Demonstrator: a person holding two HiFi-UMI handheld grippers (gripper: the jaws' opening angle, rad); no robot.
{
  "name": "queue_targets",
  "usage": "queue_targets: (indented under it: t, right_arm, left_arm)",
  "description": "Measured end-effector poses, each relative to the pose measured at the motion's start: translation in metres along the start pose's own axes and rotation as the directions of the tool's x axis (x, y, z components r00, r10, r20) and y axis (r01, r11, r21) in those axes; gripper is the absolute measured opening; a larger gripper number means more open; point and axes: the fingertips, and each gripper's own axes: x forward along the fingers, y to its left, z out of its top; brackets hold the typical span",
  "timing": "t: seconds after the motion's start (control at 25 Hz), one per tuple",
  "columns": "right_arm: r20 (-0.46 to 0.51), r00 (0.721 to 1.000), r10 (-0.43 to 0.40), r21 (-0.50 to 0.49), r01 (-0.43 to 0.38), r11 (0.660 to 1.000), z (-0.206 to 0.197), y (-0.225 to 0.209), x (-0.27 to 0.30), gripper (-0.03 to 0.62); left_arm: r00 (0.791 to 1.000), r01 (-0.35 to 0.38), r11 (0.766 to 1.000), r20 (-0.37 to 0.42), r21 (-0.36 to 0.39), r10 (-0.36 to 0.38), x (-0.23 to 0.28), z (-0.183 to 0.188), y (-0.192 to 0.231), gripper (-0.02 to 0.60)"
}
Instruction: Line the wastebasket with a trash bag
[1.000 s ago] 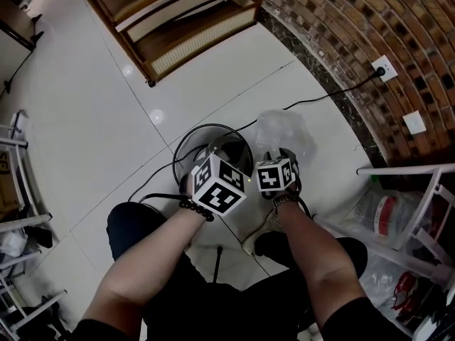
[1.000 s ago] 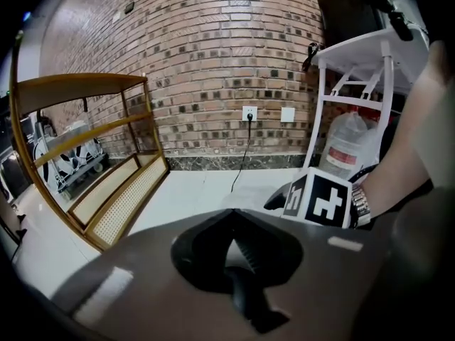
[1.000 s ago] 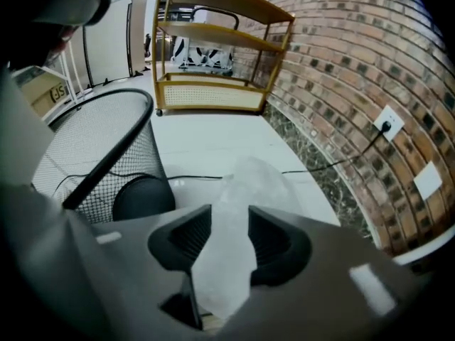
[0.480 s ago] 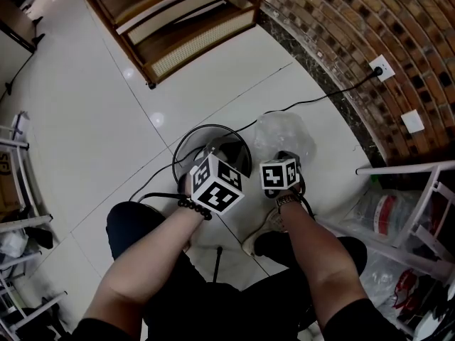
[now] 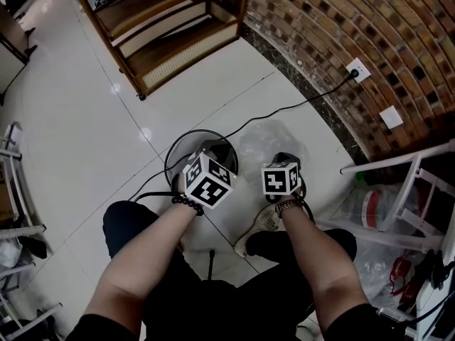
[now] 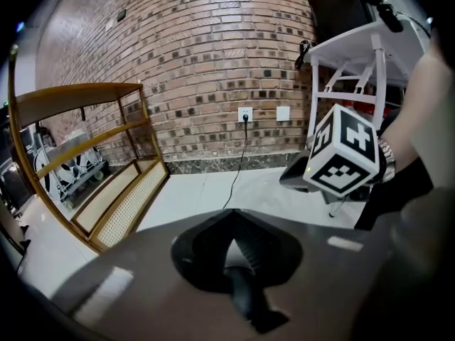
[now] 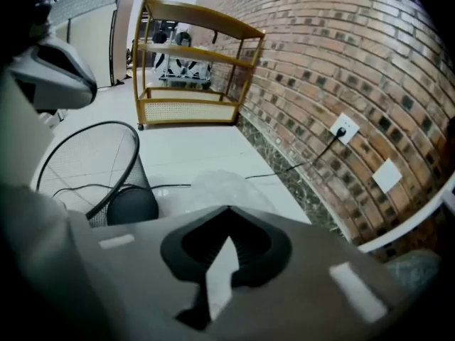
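Observation:
A black wire-mesh wastebasket point(image 5: 186, 142) stands on the white tiled floor in front of my knees, and it also shows at the left of the right gripper view point(image 7: 85, 162). Just to its right lies a crumpled clear trash bag point(image 5: 266, 142) point(image 7: 220, 183). My right gripper point(image 5: 283, 162) point(image 7: 226, 246) is above the bag's near edge, shut on a thin strip of the bag's film. My left gripper point(image 5: 206, 156) point(image 6: 231, 253) hovers over the basket's near right rim with its jaws shut. A dark sliver shows between them; I cannot tell what it is.
A wooden shelf unit point(image 5: 170, 27) stands ahead, and a brick wall point(image 5: 370, 34) runs along the right with a socket point(image 5: 355, 69) and a black cable point(image 5: 284, 109) across the floor. A white rack point(image 5: 405, 190) with bagged items is at right. My shoe point(image 5: 259, 224) is below the grippers.
The right gripper has lifted a little, and the bag's edge has come with it towards the basket. The left gripper has stayed where it was.

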Motion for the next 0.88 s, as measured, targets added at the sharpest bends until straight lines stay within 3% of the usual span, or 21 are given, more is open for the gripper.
queue_targets:
  t: [0.4, 0.88]
  right_arm:
    - [0.086, 0.995, -0.044, 0.026, 0.042, 0.999, 0.025, -0.036, -0.064, 0.003]
    - [0.216, 0.969, -0.121, 0.031, 0.117, 0.993, 0.076, -0.073, -0.142, 0.003]
  left_arm:
    - [0.999, 0.037, 0.999, 0.002, 0.019, -0.037, -0.012, -0.005, -0.017, 0.003]
    - [0.995, 0.102, 0.994, 0.005, -0.043, -0.102, -0.038, -0.01, -0.029, 0.042]
